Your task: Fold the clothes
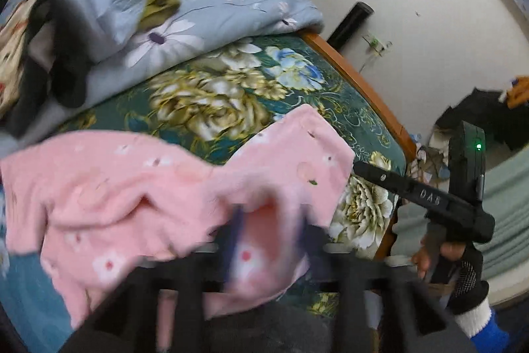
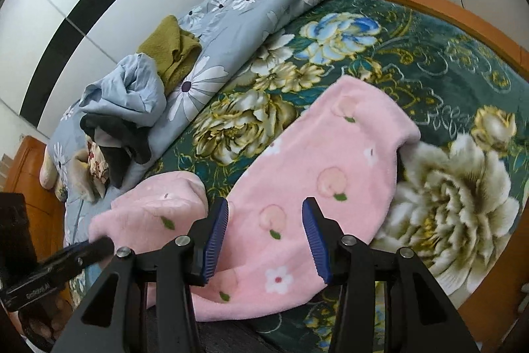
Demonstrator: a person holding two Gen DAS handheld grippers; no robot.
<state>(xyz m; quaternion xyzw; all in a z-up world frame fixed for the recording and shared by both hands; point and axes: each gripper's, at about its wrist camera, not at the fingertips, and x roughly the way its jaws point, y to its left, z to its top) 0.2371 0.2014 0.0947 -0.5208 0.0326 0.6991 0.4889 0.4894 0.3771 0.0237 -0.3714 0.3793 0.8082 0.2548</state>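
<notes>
A pink fleece garment (image 2: pixel 317 161) with peach and flower prints lies on the green floral bedspread (image 2: pixel 429 62). It also fills the lower left wrist view (image 1: pixel 165 187). My right gripper (image 2: pixel 266 234) is open, its blue pads (image 2: pixel 216 234) just above the garment's near edge, holding nothing. My left gripper (image 1: pixel 269 240) is blurred; pink cloth lies between its fingers, and whether they are closed on it is unclear. In the right wrist view the left gripper (image 2: pixel 99 245) touches the garment's left part. The right gripper (image 1: pixel 358 167) shows in the left wrist view at the garment's right edge.
A light blue flowered quilt (image 2: pixel 251 12) is bunched along the far side of the bed, with an olive cloth (image 2: pixel 172 52), a blue garment (image 2: pixel 132 91) and dark clothes (image 2: pixel 115 138) on it. The wooden bed frame (image 2: pixel 446 9) borders the wall.
</notes>
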